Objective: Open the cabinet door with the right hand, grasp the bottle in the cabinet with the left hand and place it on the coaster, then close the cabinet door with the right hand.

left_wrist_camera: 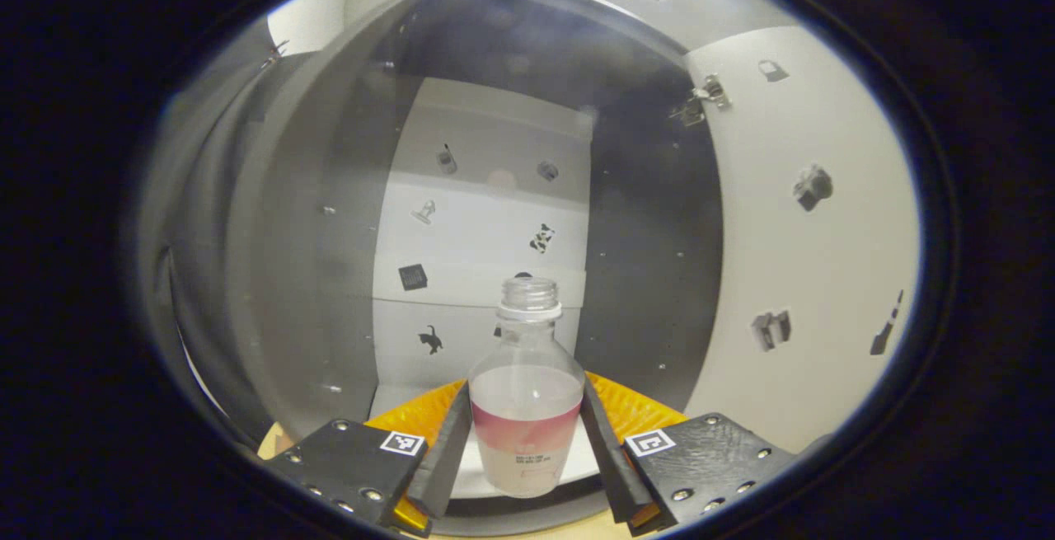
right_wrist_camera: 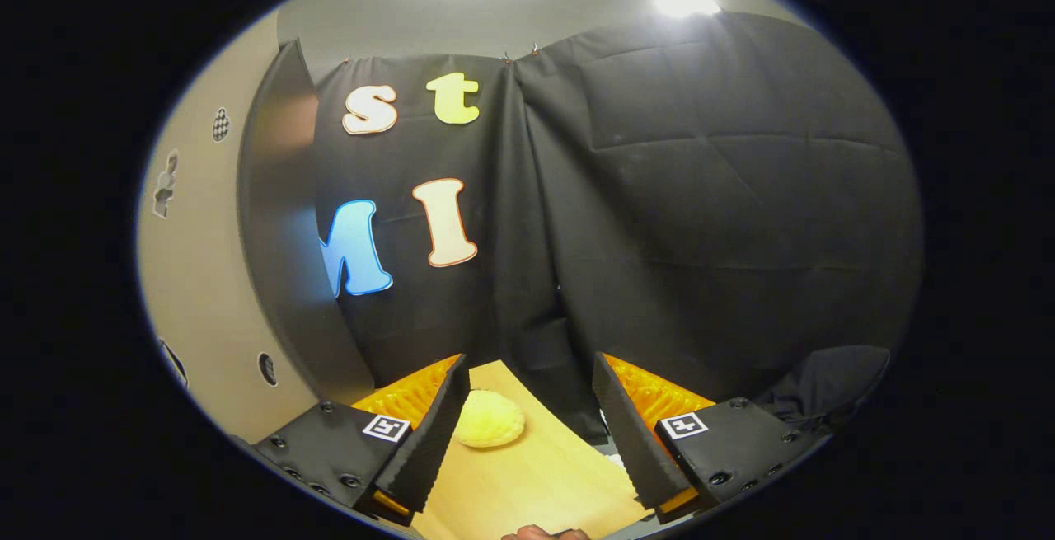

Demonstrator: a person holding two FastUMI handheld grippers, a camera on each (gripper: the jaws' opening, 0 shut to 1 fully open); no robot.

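In the left gripper view a clear uncapped bottle (left_wrist_camera: 526,396) with a pink and white label stands at the front of the open cabinet (left_wrist_camera: 486,218). My left gripper (left_wrist_camera: 527,433) reaches into the cabinet and both fingers press on the bottle's sides. The cabinet door (left_wrist_camera: 812,235) hangs open on the right, white with small stickers and a hinge at its top. In the right gripper view my right gripper (right_wrist_camera: 532,433) is open with nothing between its fingers. Just beyond its left finger a round yellow coaster (right_wrist_camera: 489,419) lies on the wooden table (right_wrist_camera: 527,474). The open door's dark edge (right_wrist_camera: 284,235) stands at the left.
The cabinet's white back panel (left_wrist_camera: 482,218) carries small stickers, and its dark side walls close in on both sides of the bottle. Black cloth (right_wrist_camera: 700,218) hangs behind the table. A fingertip (right_wrist_camera: 536,533) shows at the bottom edge of the right gripper view.
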